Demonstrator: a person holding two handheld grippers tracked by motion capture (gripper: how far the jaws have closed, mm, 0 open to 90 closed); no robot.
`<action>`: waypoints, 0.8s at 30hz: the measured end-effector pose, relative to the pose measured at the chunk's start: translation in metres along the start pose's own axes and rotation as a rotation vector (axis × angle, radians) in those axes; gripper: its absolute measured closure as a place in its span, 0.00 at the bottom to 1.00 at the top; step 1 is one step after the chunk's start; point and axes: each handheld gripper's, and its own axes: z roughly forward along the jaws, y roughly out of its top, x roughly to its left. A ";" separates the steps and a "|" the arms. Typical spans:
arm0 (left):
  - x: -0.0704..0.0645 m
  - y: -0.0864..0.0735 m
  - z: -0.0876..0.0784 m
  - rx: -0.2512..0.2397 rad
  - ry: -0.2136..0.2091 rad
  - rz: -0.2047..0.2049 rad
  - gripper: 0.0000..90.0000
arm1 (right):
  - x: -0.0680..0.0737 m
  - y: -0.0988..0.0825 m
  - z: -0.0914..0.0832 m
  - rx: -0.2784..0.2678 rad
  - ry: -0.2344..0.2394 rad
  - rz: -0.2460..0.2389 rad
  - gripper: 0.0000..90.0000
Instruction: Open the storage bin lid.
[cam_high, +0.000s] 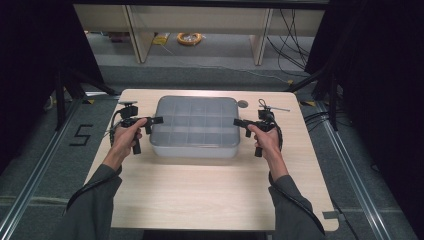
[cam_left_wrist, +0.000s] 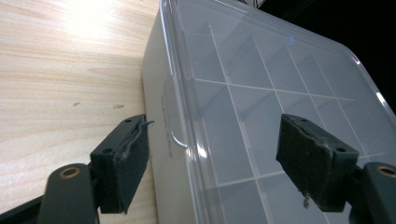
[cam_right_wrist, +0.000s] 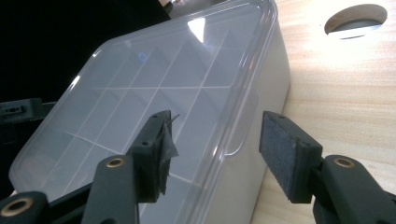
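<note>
A pale wood-grain worktop carries a rounded rectangular box of frosted plastic at its centre, its clear lid showing a grid of compartments. The left gripper and right gripper flank its short sides, each with jaws spread astride a lid edge, pads not pressing.

One lidded compartment box sits at centre frame on one wooden worktop, flanked by two tools, the left tool and the right tool. One round hole marks the worktop just right of the box.
</note>
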 end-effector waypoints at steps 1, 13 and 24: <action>0.001 0.001 0.002 0.002 0.005 -0.002 0.27 | -0.001 0.000 0.002 0.001 -0.005 -0.016 0.51; 0.005 0.002 0.015 0.028 0.003 -0.038 0.33 | -0.003 0.002 0.012 0.013 0.013 0.005 0.53; -0.006 0.005 0.018 0.031 0.046 -0.003 0.44 | 0.001 0.003 0.013 0.023 -0.004 0.048 0.62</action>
